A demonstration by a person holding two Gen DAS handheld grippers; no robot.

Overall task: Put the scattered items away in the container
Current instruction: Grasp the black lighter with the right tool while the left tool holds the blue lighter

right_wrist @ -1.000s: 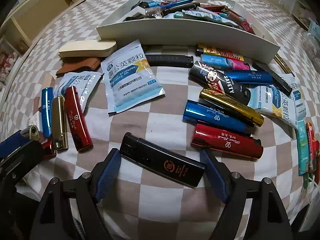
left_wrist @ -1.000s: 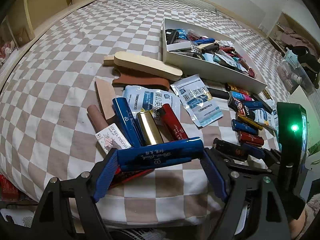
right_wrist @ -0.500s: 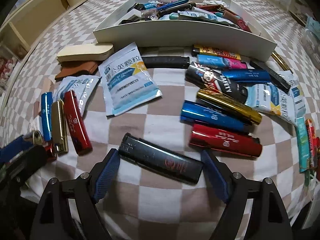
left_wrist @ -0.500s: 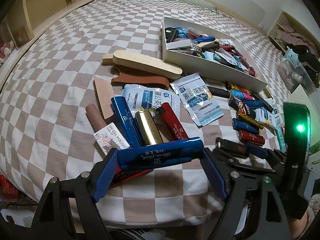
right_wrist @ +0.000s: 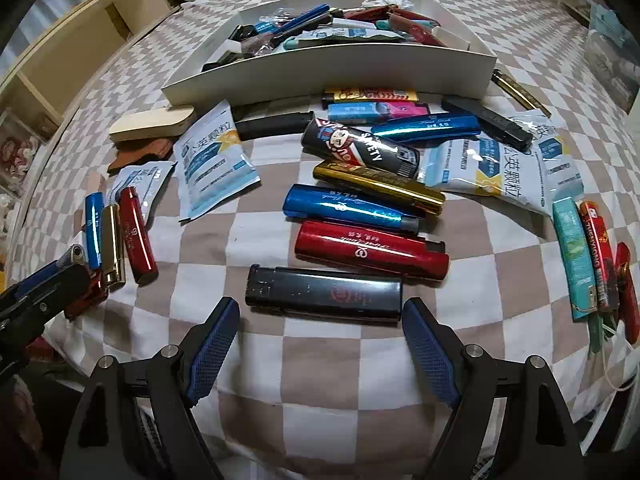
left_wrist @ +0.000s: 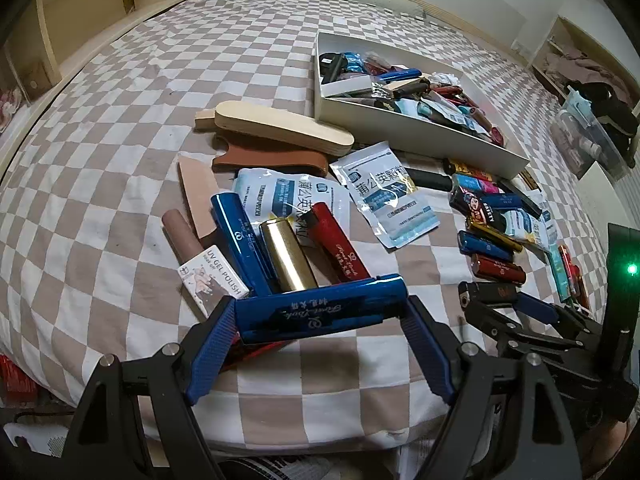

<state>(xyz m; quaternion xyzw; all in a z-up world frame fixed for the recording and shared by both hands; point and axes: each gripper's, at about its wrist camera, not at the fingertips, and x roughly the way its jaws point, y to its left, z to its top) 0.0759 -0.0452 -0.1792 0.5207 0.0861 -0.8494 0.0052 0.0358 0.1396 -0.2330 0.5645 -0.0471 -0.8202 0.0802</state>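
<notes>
Left wrist: left gripper (left_wrist: 320, 316) level, clamping blue lighter (left_wrist: 320, 314).

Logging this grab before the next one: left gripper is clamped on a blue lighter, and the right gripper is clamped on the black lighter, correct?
Partly. The left gripper is clamped on the blue lighter, as the left wrist view shows. The right gripper is not clamped: in the right wrist view its fingers stand open, and the black lighter lies on the checkered bedspread just beyond their tips, untouched.

A checkered bed (left_wrist: 120, 128) carries a white container (right_wrist: 328, 74), lighters (right_wrist: 370, 254) and sachets (right_wrist: 212, 160).
</notes>
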